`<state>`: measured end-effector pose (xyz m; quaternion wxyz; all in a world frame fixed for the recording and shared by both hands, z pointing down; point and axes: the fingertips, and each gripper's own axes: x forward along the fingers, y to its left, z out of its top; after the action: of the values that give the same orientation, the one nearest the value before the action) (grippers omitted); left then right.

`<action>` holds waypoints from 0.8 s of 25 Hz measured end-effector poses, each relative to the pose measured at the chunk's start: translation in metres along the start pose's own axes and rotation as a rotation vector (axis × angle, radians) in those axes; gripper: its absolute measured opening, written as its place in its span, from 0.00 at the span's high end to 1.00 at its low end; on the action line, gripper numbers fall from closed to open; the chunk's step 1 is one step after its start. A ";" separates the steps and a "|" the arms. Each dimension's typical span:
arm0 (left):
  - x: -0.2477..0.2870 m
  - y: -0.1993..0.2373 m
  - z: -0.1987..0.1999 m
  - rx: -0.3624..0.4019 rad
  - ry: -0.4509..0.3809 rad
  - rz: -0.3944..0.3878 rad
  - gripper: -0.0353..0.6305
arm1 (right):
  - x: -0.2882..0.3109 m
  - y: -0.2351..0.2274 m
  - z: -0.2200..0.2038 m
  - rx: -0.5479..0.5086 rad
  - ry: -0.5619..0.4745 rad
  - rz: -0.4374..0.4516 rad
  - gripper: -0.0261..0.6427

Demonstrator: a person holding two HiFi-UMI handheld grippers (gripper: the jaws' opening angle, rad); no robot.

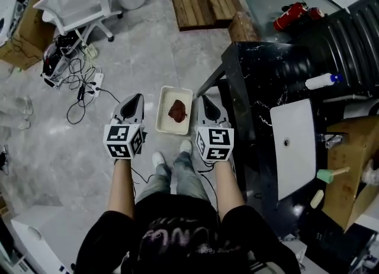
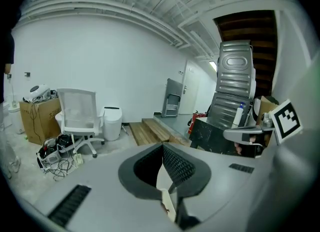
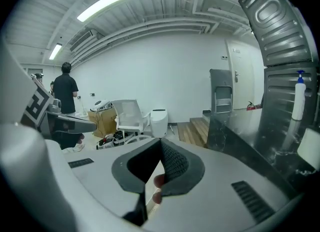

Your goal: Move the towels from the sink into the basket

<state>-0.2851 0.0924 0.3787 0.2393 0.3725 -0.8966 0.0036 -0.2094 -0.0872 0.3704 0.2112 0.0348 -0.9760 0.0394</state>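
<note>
left gripper (image 1: 136, 97), right gripper (image 1: 205, 98): fingers together, empty
reddish-brown crumpled towel (image 1: 177, 111): in cream plastic basket (image 1: 161, 122), between fingers
white rectangular sink (image 1: 299, 123): right of right fingers

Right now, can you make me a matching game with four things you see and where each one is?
Things:
1. brown towel
2. white sink
3. red fire extinguisher
4. white office chair

Places:
A. set in the black counter
B. next to the tangled cables
C. inside the basket
D. lying on the floor past the counter

Pairs: 1-C, 2-A, 3-D, 4-B
</note>
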 end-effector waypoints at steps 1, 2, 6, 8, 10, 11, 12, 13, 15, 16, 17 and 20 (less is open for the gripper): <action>-0.004 -0.001 0.008 0.011 -0.012 -0.002 0.92 | -0.004 0.000 0.008 -0.004 -0.013 0.000 0.94; -0.007 -0.002 0.016 0.023 -0.023 -0.005 0.92 | -0.008 0.001 0.016 -0.008 -0.027 -0.001 0.94; -0.017 -0.007 0.043 0.052 -0.058 -0.012 0.92 | -0.023 -0.002 0.042 -0.014 -0.070 -0.011 0.94; -0.022 -0.011 0.055 0.066 -0.075 -0.015 0.92 | -0.029 -0.004 0.053 -0.018 -0.084 -0.013 0.94; -0.025 -0.015 0.067 0.078 -0.092 -0.019 0.92 | -0.035 -0.006 0.062 -0.025 -0.097 -0.016 0.94; -0.027 -0.018 0.072 0.080 -0.100 -0.023 0.92 | -0.038 -0.007 0.066 -0.026 -0.102 -0.019 0.94; -0.030 -0.020 0.076 0.082 -0.108 -0.025 0.92 | -0.041 -0.007 0.070 -0.026 -0.108 -0.023 0.94; -0.032 -0.022 0.080 0.083 -0.115 -0.026 0.92 | -0.043 -0.008 0.073 -0.026 -0.114 -0.026 0.94; -0.036 -0.024 0.089 0.084 -0.129 -0.025 0.92 | -0.048 -0.008 0.081 -0.027 -0.125 -0.031 0.94; -0.038 -0.025 0.094 0.086 -0.138 -0.027 0.92 | -0.050 -0.008 0.085 -0.030 -0.130 -0.034 0.94; -0.040 -0.027 0.100 0.092 -0.146 -0.029 0.92 | -0.053 -0.009 0.090 -0.033 -0.136 -0.036 0.94; -0.048 -0.029 0.115 0.115 -0.170 -0.031 0.92 | -0.060 -0.007 0.103 -0.041 -0.156 -0.039 0.94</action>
<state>-0.2853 0.0821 0.2505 0.1407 0.3983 -0.9062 0.0198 -0.1965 -0.1002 0.2526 0.1359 0.0524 -0.9893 0.0122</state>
